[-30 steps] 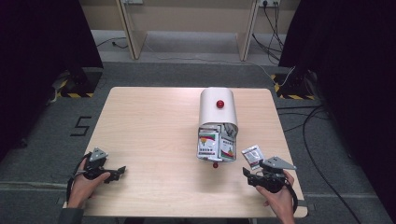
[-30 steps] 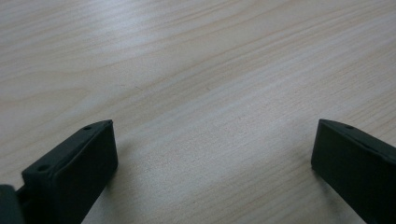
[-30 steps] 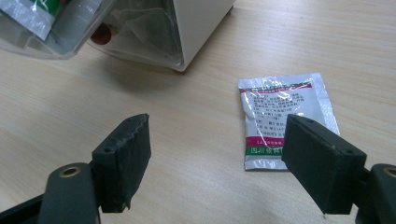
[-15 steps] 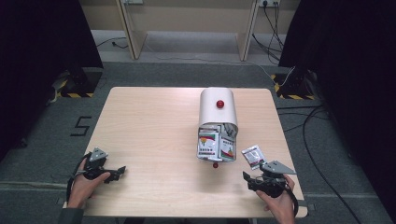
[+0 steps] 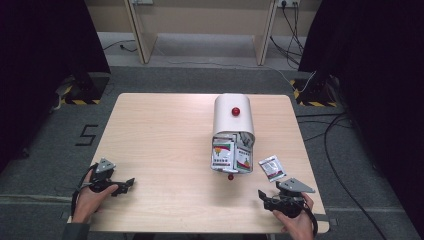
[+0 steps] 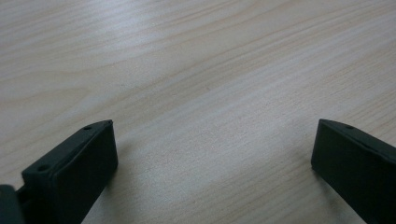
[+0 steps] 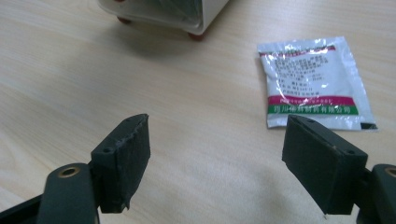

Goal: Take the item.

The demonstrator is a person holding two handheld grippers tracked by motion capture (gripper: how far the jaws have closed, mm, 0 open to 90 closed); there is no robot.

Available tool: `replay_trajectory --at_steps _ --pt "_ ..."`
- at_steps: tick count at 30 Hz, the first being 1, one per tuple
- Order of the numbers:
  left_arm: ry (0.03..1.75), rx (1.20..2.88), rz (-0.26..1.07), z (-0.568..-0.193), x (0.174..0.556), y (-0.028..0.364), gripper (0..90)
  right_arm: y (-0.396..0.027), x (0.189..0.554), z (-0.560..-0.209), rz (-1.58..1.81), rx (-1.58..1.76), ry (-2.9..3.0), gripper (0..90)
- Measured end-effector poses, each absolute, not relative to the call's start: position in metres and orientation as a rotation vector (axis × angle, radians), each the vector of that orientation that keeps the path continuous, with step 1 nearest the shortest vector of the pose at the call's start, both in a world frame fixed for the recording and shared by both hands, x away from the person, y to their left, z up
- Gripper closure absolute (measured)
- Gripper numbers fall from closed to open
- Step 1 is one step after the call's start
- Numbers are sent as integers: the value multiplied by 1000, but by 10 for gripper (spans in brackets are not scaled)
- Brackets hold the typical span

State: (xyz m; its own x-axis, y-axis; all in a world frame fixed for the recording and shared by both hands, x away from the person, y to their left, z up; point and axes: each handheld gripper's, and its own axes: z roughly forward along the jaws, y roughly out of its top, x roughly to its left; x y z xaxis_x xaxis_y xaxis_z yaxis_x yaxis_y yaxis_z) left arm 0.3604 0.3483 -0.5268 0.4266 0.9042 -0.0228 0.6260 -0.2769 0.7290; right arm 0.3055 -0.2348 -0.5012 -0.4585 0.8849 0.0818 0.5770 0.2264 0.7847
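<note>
A white cylindrical bin [image 5: 232,120] with a red knob lies on its side right of the table's centre. Its open end faces me, with several printed sachets [image 5: 227,154] packed inside. One loose white sachet [image 5: 272,167] lies flat on the wood to the right of that opening; in the right gripper view the sachet [image 7: 310,81] sits just past the right-hand jaw. My right gripper [image 5: 263,198] [image 7: 217,117] is open near the front right edge, with nothing held. At the front left, my left gripper [image 5: 126,185] [image 6: 215,123] is open over bare wood.
The wooden table [image 5: 165,135] is bare on its left half and centre. The bin's lower edge [image 7: 163,9] with small red feet shows at the top of the right gripper view. Cables and cabinet legs lie on the grey floor behind the table.
My right gripper has drawn back slightly toward the near edge of the table. The left gripper, the bin and the loose sachet have stayed put.
</note>
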Motion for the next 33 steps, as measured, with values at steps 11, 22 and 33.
replay_trajectory --at_steps 11,22,33 --pt "1288 2010 530 -527 360 348 0 -237 297 -512 1087 1372 2121 245" --pt "1289 2010 530 -527 360 348 0 -239 288 -520 1077 1367 2111 247" --pt "1289 2010 530 -527 360 348 0 -239 278 -526 1051 1303 2084 242"
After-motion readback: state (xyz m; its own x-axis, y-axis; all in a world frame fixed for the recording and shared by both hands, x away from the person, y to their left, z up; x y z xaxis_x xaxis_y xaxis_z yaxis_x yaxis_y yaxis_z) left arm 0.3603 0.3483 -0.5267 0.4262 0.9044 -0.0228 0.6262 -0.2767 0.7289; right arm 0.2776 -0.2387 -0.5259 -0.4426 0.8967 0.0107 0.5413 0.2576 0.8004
